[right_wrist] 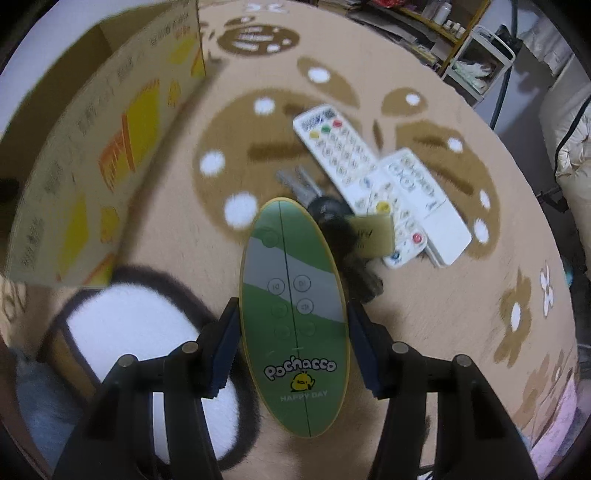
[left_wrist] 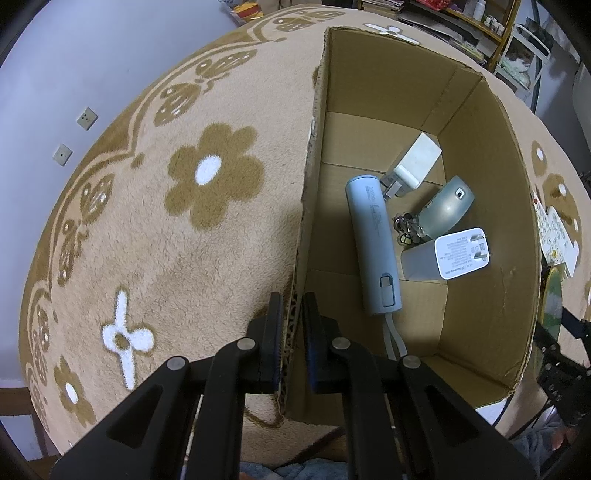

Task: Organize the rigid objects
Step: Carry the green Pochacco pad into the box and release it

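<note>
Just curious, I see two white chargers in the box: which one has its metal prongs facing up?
The charger nearest the box's right wall: its printed face and two prongs point up. The other charger, near the far wall, shows a plain white side.

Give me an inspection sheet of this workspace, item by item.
Surface: beige plush rug with brown flower pattern.
Job's things: open cardboard box holding a pale blue cylindrical power bank, two white plug adapters, a grey-blue oval device; green oval Pochacco speaker; two white remotes and keys on the rug.
Clutter: nothing seen.
Grippers: left gripper clamped on the box wall; right gripper holds the speaker.
Cables: grey strap on power bank.
Surroundings: shelving, wall sockets.
</note>
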